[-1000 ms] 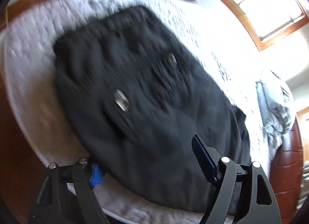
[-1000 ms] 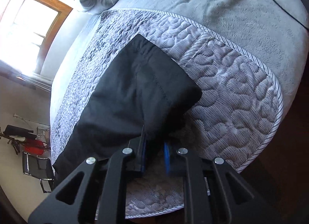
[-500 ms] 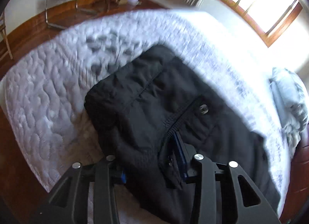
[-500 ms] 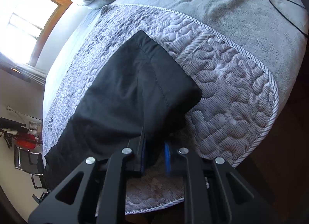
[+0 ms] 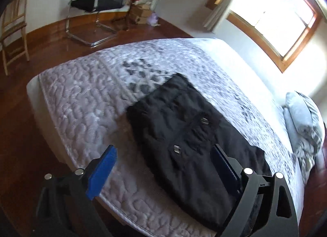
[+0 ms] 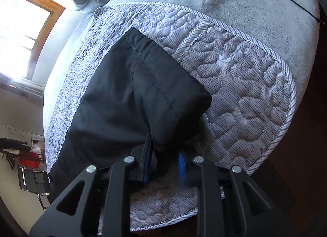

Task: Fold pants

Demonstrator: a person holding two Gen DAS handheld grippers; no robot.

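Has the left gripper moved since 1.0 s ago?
Yes. The left gripper has backed away from the black pants toward the quilt's near edge, jaws open; more floor and chairs now show.

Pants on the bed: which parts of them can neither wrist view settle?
- Left wrist: the near edge of the pants is covered by the right finger of the open left gripper.
- Right wrist: the fabric pinched in the right gripper is hidden by its fingers; the waist end is cut off lower left.

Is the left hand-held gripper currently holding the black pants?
No, the left hand-held gripper is open above the bed, its blue pads wide apart and gripping none of the black pants.
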